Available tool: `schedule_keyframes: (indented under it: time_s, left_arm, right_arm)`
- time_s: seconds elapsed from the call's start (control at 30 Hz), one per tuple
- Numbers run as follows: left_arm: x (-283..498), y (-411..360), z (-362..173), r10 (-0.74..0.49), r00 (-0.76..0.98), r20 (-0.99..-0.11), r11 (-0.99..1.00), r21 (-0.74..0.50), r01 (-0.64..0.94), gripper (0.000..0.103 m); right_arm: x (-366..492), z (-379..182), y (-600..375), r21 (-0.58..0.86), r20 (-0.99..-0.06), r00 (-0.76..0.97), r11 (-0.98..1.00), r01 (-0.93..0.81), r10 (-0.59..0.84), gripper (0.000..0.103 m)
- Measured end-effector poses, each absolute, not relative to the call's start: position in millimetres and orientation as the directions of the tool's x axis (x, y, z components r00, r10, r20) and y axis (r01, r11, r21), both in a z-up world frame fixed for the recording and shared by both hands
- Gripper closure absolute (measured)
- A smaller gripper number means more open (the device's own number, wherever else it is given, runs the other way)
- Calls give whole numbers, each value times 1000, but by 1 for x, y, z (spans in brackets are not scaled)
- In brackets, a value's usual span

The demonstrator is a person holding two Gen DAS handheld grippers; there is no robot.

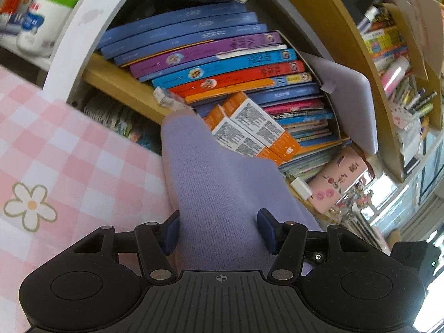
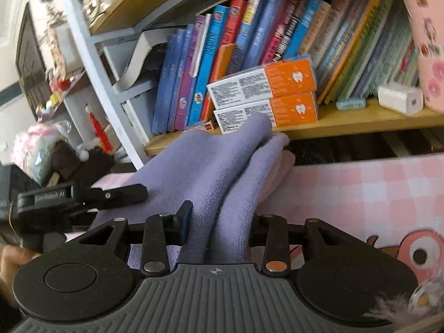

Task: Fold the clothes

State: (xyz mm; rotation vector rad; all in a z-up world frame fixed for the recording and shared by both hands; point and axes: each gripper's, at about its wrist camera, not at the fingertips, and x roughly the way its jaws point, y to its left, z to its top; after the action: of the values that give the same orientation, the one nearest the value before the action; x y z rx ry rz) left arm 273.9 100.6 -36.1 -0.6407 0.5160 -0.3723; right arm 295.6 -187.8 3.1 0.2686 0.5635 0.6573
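A lavender knitted garment (image 1: 216, 183) is lifted above the pink checked cloth (image 1: 61, 149). My left gripper (image 1: 217, 233) is shut on a thick bunch of it, with the fabric stretching forward toward the bookshelf. My right gripper (image 2: 219, 222) is shut on two folds of the same garment (image 2: 211, 166), which rises in ridges toward the shelf edge. The left gripper shows in the right wrist view (image 2: 83, 197) at the left, beside the fabric. Both views are tilted.
A wooden bookshelf (image 2: 347, 122) packed with upright books (image 2: 211, 63) stands just behind the table, with two orange boxes (image 2: 266, 94) at its front edge. A pink case (image 1: 335, 183), a white charger (image 2: 399, 98) and shelf clutter lie nearby.
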Motion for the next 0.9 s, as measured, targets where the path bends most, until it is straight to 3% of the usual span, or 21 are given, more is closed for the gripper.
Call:
schedule_keyframes:
  time_s: [0.07,0.13,0.2,0.27,0.4,0.6,0.9]
  left_arm:
    - [275,103,-39,-478,813,-332,733,-661,161,43]
    - [273,104,-39,-469,821,-325,730,-666,154,42]
    - [267,107,-37,-450,842,-298,730,-665,155,38]
    - [257,114,-35,-430,870,-239,714,-681,166,31]
    - [236,127,-31,-379,914,-146,676,-718,166,27]
    - [206,115,-19,-288,938,-192,780,-615,113,27]
    - [137,71,-4,-220,953,-207,909,-397,123,8]
  right_arm:
    - [296,2,-189,417,-411,656,770,-483,634,61]
    - [295,2,-191,415,-411,669,780,-468,620,46]
    - [290,4,-195,405,-405,694,797,-447,595,21]
    - [283,5,-201,399,-395,714,808,-433,578,19]
    - [265,9,-213,380,-382,755,835,-397,533,15]
    - [227,16,-223,319,-350,819,880,-352,454,13]
    - [159,25,-216,186,-359,873,942,-279,330,9]
